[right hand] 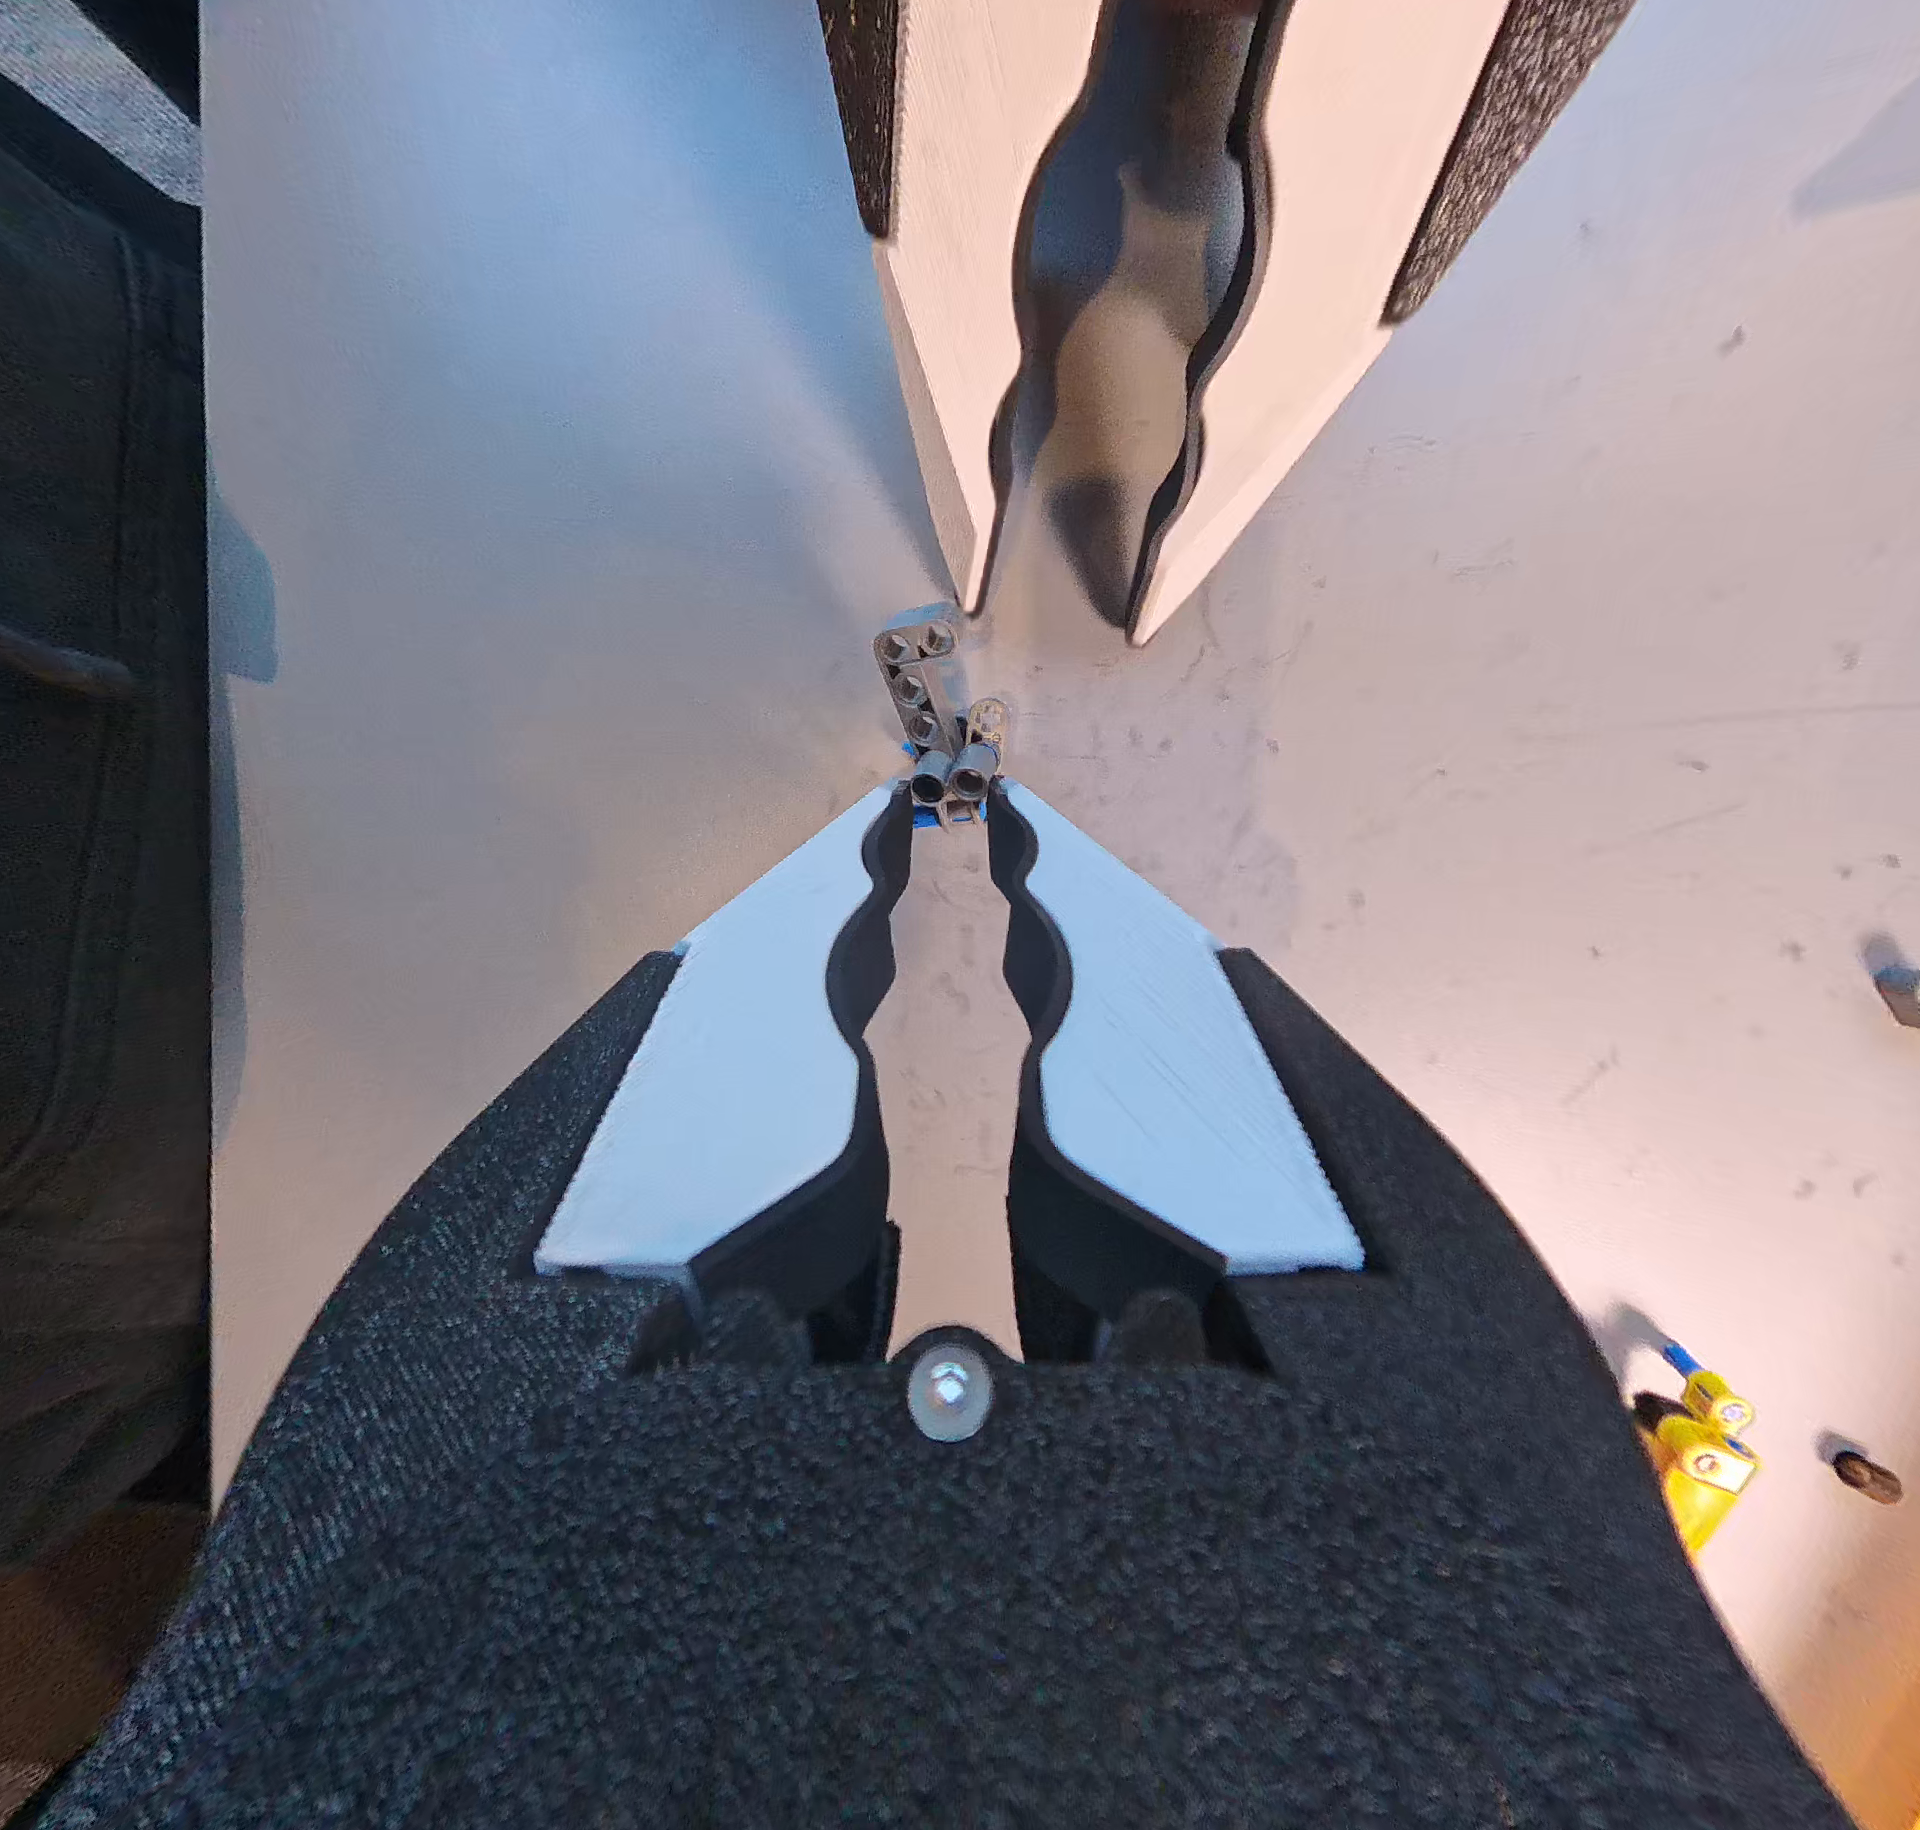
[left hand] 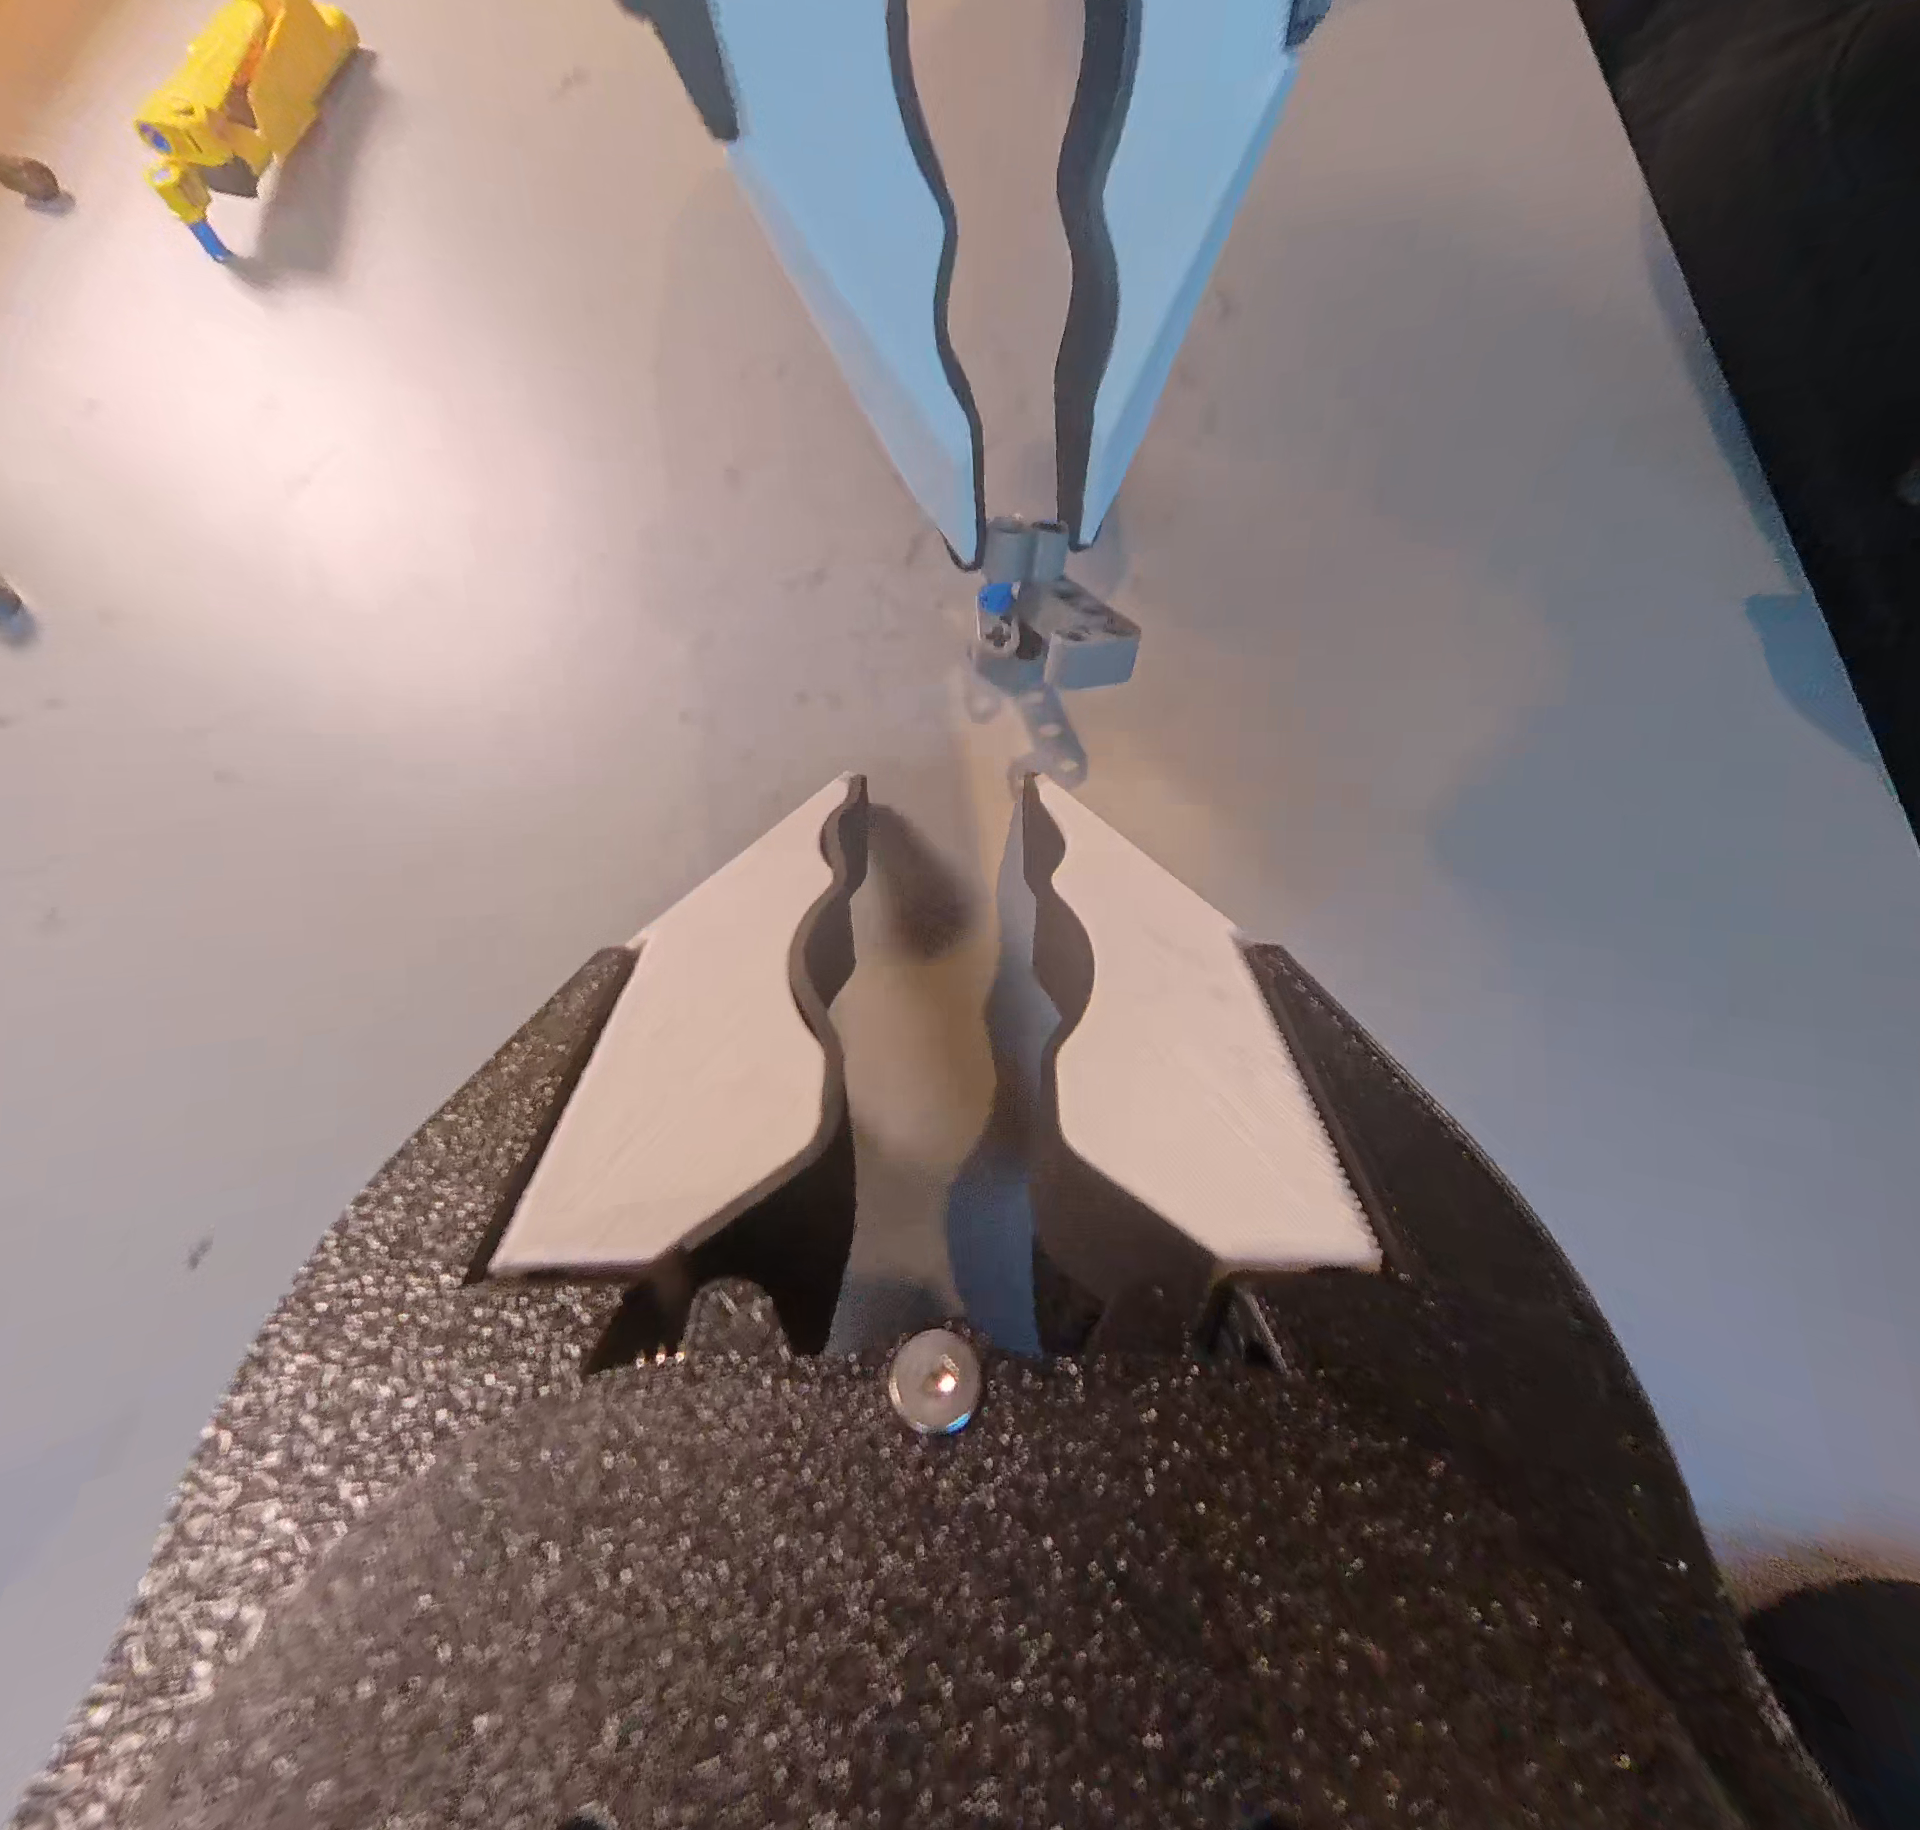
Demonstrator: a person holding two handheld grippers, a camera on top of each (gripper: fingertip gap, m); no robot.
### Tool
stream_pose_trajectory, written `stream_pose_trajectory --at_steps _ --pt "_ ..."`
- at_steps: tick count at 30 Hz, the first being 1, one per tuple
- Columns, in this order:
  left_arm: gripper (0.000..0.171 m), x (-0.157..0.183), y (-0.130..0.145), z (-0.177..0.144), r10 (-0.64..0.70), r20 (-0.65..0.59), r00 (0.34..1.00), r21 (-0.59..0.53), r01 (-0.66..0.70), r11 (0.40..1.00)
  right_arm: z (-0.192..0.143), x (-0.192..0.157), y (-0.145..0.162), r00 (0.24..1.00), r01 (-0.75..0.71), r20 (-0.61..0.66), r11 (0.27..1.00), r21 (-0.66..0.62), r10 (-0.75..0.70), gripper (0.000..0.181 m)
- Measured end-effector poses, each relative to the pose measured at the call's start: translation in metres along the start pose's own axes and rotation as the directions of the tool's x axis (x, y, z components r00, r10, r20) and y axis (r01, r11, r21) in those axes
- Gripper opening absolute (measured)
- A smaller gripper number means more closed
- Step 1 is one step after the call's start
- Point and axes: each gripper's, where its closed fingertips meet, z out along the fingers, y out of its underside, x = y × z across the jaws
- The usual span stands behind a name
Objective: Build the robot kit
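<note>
A small grey building-brick assembly (left hand: pixel 1081 650) with a blue pin sits just above the white table (left hand: pixel 468 637). My right gripper (left hand: pixel 1023 549) comes in from the top of the left wrist view and is shut on the assembly's upper end. In the right wrist view the right gripper (right hand: pixel 948 791) pinches two grey tubes of the assembly (right hand: pixel 914 679). My left gripper (left hand: pixel 942 783) is open and empty. Its right fingertip (left hand: pixel 1031 793) is at the end of the assembly's thin beam; whether they touch I cannot tell. The left gripper also shows opposite in the right wrist view (right hand: pixel 1055 622).
A yellow brick assembly (left hand: pixel 244 87) lies at the far left, and shows in the right wrist view (right hand: pixel 1704 1448) too. Small dark pieces (left hand: pixel 31 178) (right hand: pixel 1870 1468) and a grey piece (right hand: pixel 1891 980) lie nearby. The table edge (right hand: pixel 208 741) borders a person's dark clothing (right hand: pixel 94 637). About 5 cm separates my left fingertips from my right. Left tips and right tips are each some 20 cm from the grey piece (right hand: pixel 1891 980).
</note>
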Motion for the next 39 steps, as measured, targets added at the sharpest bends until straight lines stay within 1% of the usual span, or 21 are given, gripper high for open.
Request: stream_pose_trajectory --at_steps 5,10,12,16,25,27,29,31,33,36,39 --pt "0.018 0.003 -0.013 0.014 0.048 -0.023 0.999 0.017 -0.048 0.999 0.0 0.0 0.001 1.0 0.014 0.003 0.999 0.044 -0.015 0.014" --pt "0.0 0.008 -0.017 0.019 0.059 -0.044 0.997 0.015 -0.059 0.998 -0.002 0.001 0.004 1.0 0.024 0.012 0.997 0.078 -0.025 0.014" --pt "0.0 0.006 -0.019 0.022 0.066 -0.024 0.998 0.014 -0.066 0.998 -0.002 -0.001 0.006 0.999 0.041 0.02 0.997 0.071 -0.043 0.014" --pt "0.0 0.007 -0.021 0.024 0.065 -0.027 0.997 0.014 -0.065 0.998 -0.002 -0.003 0.008 0.998 0.056 0.029 0.997 0.056 -0.058 0.014" --pt "0.0 0.008 -0.021 0.024 0.045 -0.024 0.999 0.01 -0.045 0.999 -0.003 -0.005 0.005 0.998 0.052 0.042 0.999 -0.013 -0.051 0.014" --pt "0.014 0.004 -0.019 0.018 0.053 -0.003 0.999 0.005 -0.053 0.999 -0.002 -0.005 0.007 0.998 0.056 0.042 0.998 -0.038 -0.054 0.014" --pt "0.016 -0.001 -0.023 0.008 0.039 0.01 0.999 0.049 -0.04 0.998 -0.001 -0.005 0.006 0.997 0.05 0.052 0.998 -0.035 -0.049 0.014" --pt "0.018 -0.001 -0.025 0.004 0.035 -0.004 0.999 0.075 -0.034 0.997 -0.001 -0.005 0.005 0.997 0.05 0.058 0.998 -0.031 -0.049 0.014" --pt "0.02 0.003 -0.023 0.01 0.054 -0.036 0.998 0.061 -0.052 0.997 -0.001 -0.004 0.006 0.997 0.051 0.065 0.998 -0.033 -0.048 0.014" --pt "0.018 0.012 -0.024 0.018 0.058 -0.095 0.994 0.047 -0.054 0.997 -0.002 -0.005 0.007 0.995 0.062 0.076 0.997 -0.044 -0.058 0.014" --pt "0.014 0.012 -0.025 0.02 0.046 -0.098 0.994 0.048 -0.042 0.998 -0.002 -0.004 0.008 0.995 0.058 0.087 0.998 -0.039 -0.054 0.014"
